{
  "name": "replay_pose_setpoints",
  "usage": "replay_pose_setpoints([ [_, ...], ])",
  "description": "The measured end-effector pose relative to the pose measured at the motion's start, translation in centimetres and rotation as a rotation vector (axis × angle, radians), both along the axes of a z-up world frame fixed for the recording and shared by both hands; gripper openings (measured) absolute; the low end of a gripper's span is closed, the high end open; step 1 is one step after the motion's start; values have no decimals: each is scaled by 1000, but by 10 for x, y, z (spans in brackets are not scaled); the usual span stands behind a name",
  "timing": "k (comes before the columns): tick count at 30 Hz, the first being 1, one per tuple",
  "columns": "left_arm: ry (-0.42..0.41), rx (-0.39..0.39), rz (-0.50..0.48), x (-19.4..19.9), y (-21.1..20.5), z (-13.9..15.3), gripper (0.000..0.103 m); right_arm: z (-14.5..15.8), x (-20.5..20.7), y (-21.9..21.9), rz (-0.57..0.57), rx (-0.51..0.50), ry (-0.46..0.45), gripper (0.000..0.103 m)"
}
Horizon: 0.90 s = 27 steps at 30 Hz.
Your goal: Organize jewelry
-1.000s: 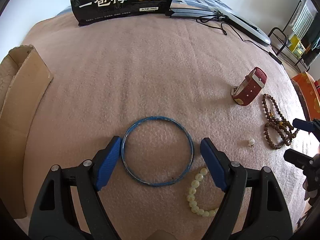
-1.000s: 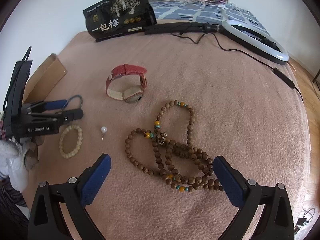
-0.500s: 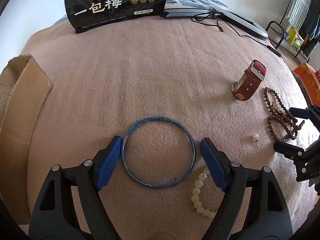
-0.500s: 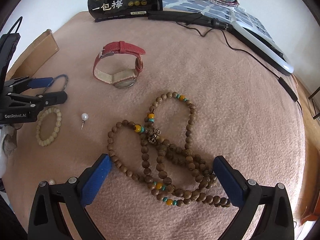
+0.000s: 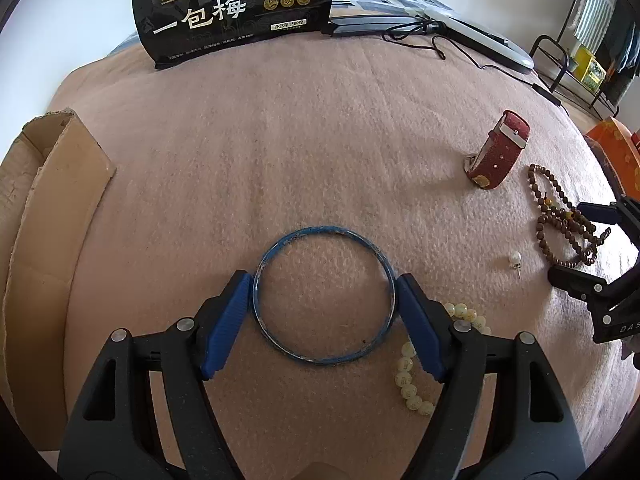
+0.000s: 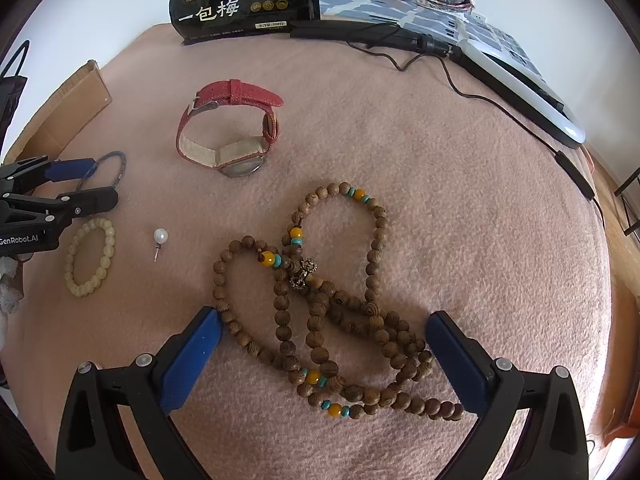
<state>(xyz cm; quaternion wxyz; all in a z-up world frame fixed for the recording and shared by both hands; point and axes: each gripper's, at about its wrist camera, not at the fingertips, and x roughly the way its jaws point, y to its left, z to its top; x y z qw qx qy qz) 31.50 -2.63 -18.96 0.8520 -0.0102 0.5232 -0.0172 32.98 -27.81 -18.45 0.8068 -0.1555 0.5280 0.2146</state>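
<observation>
A blue bangle (image 5: pixel 320 234) lies flat on the pink blanket between the fingers of my left gripper (image 5: pixel 322 277). The jaws are closing, and both blue pads touch the bangle's sides. A pale bead bracelet (image 5: pixel 408 380) lies partly under the right finger. My right gripper (image 6: pixel 323 316) stands wide open, low over a tangled wooden bead necklace (image 6: pixel 372 240); its left pad (image 6: pixel 192 360) is right beside the beads. A pearl stud (image 6: pixel 161 236) and a red-strapped watch (image 6: pixel 228 128) lie between the two grippers. The right wrist view shows the left gripper (image 6: pixel 100 184) on the bangle (image 6: pixel 120 164).
A cardboard box (image 5: pixel 52 220) stands at the blanket's left edge. A black snack bag (image 5: pixel 236 8) stands at the back, with a ring light and its cable (image 6: pixel 520 88) to its right. An orange box (image 5: pixel 616 152) sits off the right edge.
The left jaws have narrowed until the pads meet the bangle. The right gripper has come closer to the wooden necklace, which now fills the space between its fingers.
</observation>
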Motion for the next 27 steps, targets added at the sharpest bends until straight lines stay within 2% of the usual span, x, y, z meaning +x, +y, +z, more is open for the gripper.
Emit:
replay_pose_setpoints([
  [3, 10, 1, 18, -3, 1, 2, 76, 0, 0, 1, -1, 0, 0, 103],
  [6, 10, 26, -6, -5, -2, 1, 76, 0, 0, 1, -1, 3, 3, 102],
  [9, 5, 18, -4, -6, -1, 0, 75, 0, -2, 1, 5, 15, 7, 97],
  [15, 0, 0, 11, -7, 0, 2, 74, 6, -6, 1, 17, 36, -2, 71],
  [17, -2, -2, 10, -7, 1, 2, 74, 9, -6, 0, 7, 42, -10, 48],
  [18, -3, -4, 11, -7, 1, 3, 74, 9, -5, -1, 0, 45, -9, 42],
  [20, -5, -7, 11, -8, 2, 4, 74, 10, -5, -1, -12, 43, -10, 23],
  [23, -9, -13, 12, -8, 3, 5, 74, 12, -6, -3, -22, 35, -19, 13],
  [27, -15, -16, 5, -9, 2, 8, 74, 12, -9, -2, -5, 22, -32, 12],
])
